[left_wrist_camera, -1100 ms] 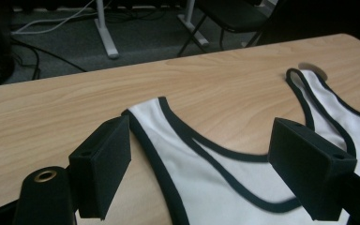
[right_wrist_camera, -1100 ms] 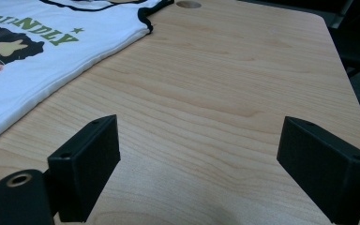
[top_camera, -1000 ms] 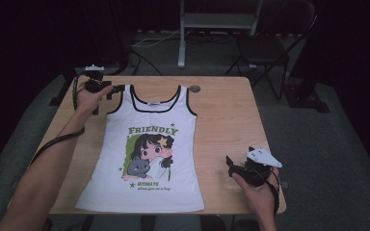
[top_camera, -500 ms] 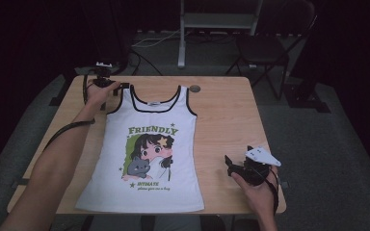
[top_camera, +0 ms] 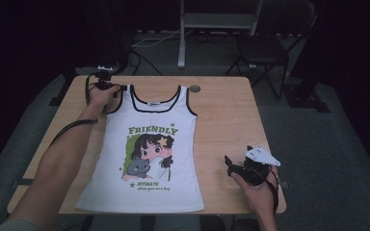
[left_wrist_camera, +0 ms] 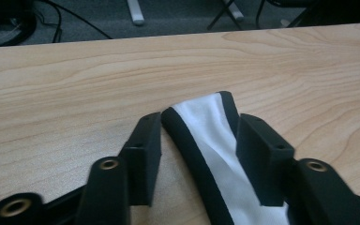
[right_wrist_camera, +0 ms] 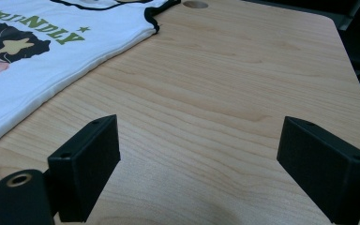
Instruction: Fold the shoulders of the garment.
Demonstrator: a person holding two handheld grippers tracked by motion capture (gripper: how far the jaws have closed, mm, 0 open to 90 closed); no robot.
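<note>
Left gripper (left_wrist_camera: 197,140), jaws apart astride the tank top (top_camera: 147,154) strap (left_wrist_camera: 211,140) at upper left of the counter (top_camera: 226,115), is nearer; right gripper (right_wrist_camera: 197,164) idles wide at lower right.

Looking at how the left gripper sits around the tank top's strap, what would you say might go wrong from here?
1. The left gripper is open astride the shoulder strap; the strap lies close to one jaw, so closing may catch just its black edge and slip.
2. The right gripper hovers open over bare table, off the tank top; a one-sided pull might drag and wrinkle the flat shirt.
</note>
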